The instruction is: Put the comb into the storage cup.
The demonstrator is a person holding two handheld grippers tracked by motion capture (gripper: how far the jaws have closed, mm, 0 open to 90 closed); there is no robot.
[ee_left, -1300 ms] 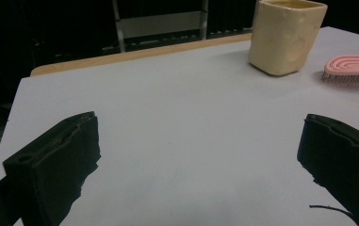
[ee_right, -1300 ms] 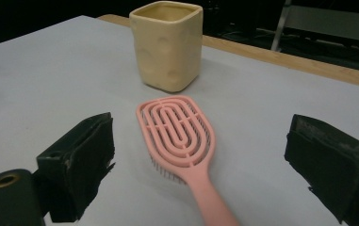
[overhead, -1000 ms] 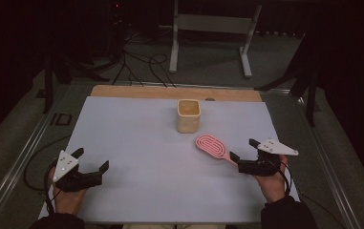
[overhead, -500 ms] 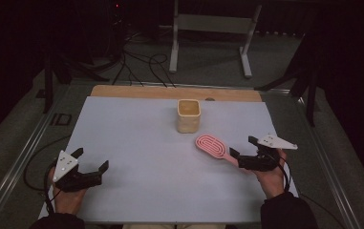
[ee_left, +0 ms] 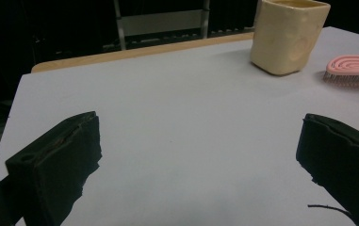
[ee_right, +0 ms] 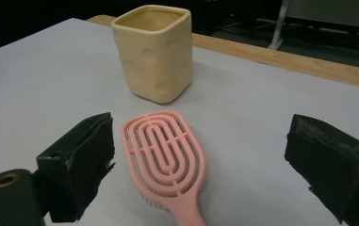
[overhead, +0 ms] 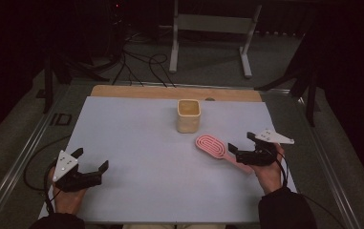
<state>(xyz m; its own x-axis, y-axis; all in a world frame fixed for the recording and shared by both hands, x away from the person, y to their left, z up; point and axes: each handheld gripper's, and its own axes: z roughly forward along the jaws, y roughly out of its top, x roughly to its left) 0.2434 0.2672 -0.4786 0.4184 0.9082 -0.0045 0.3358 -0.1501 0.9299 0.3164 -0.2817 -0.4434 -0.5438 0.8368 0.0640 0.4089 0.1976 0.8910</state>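
Pink hairbrush (overhead: 211, 146) lies flat on the white table cover (overhead: 136, 143), right of centre, bristles down, handle pointing toward the person's right hand. In the right gripper view the brush (ee_right: 165, 155) sits between the two black jaws, nearer the left one, handle running down out of the bottom edge; neither jaw touches it. Right gripper (overhead: 240, 148) hovers low over the handle end, jaws spread wide, holding nothing. Right hand (overhead: 269, 169) grips it from behind, dark sleeve at the table edge.

Just beyond the brush head stands a cream cup (overhead: 188, 116), upright, squarish with rounded corners and dimpled sides, open top, near the brush but not touching it. Cup also in the left gripper view (ee_left: 288, 35) with the brush head (ee_left: 354, 68) just beside it.

Left gripper (overhead: 91, 164) is well apart from both, at the near left of the cover, jaws wide open over bare surface, nothing between them. Left hand (overhead: 67, 198) holds it from below.

Bare wooden strip (overhead: 170, 92) shows along the far table edge.
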